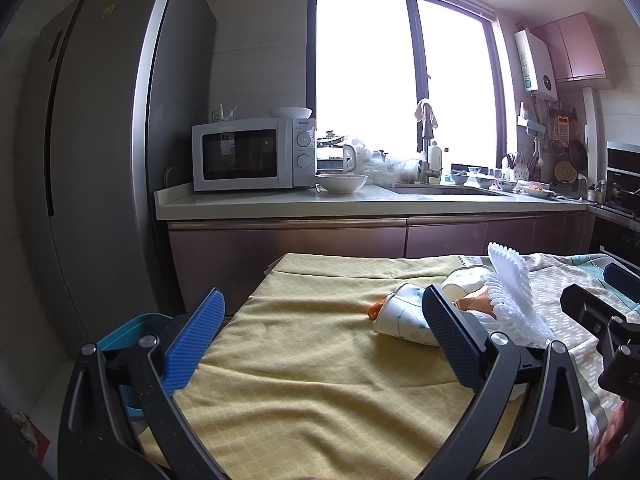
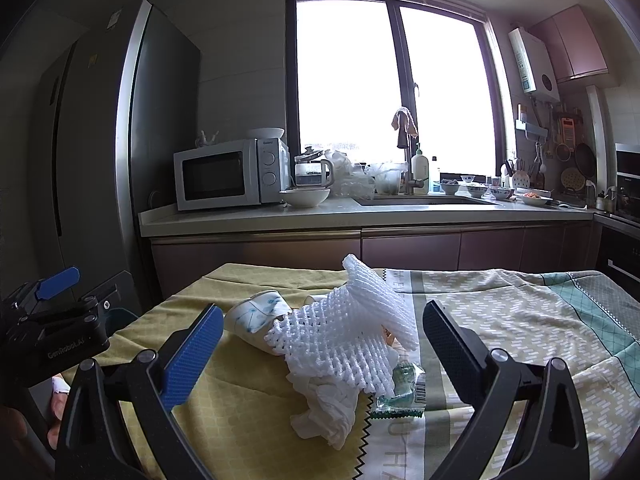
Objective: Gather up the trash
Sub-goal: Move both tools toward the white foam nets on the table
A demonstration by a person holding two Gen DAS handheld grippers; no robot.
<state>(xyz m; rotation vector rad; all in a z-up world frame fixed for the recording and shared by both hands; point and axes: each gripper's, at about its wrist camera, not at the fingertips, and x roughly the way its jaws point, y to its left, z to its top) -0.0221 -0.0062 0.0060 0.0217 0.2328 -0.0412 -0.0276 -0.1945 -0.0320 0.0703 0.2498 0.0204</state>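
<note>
A pile of trash lies on the cloth-covered table (image 2: pixel 248 412): white foam fruit netting (image 2: pixel 352 332), a crumpled white tissue (image 2: pixel 328 408), a green wrapper (image 2: pixel 400 396) and a tipped paper cup (image 2: pixel 256 316). My right gripper (image 2: pixel 322 338) is open and empty, its jaws either side of the netting, just short of it. My left gripper (image 1: pixel 324 324) is open and empty over the yellow cloth (image 1: pixel 304 364); the paper cup (image 1: pixel 400 316), an orange scrap (image 1: pixel 375 308) and the netting (image 1: pixel 516 296) lie by its right finger.
A blue bin (image 1: pixel 132 332) stands left of the table, below my left gripper. Behind is a kitchen counter (image 1: pixel 360 204) with a microwave (image 1: pixel 252 154), a bowl (image 1: pixel 341 182) and a sink. A tall fridge (image 1: pixel 88 160) stands at the left.
</note>
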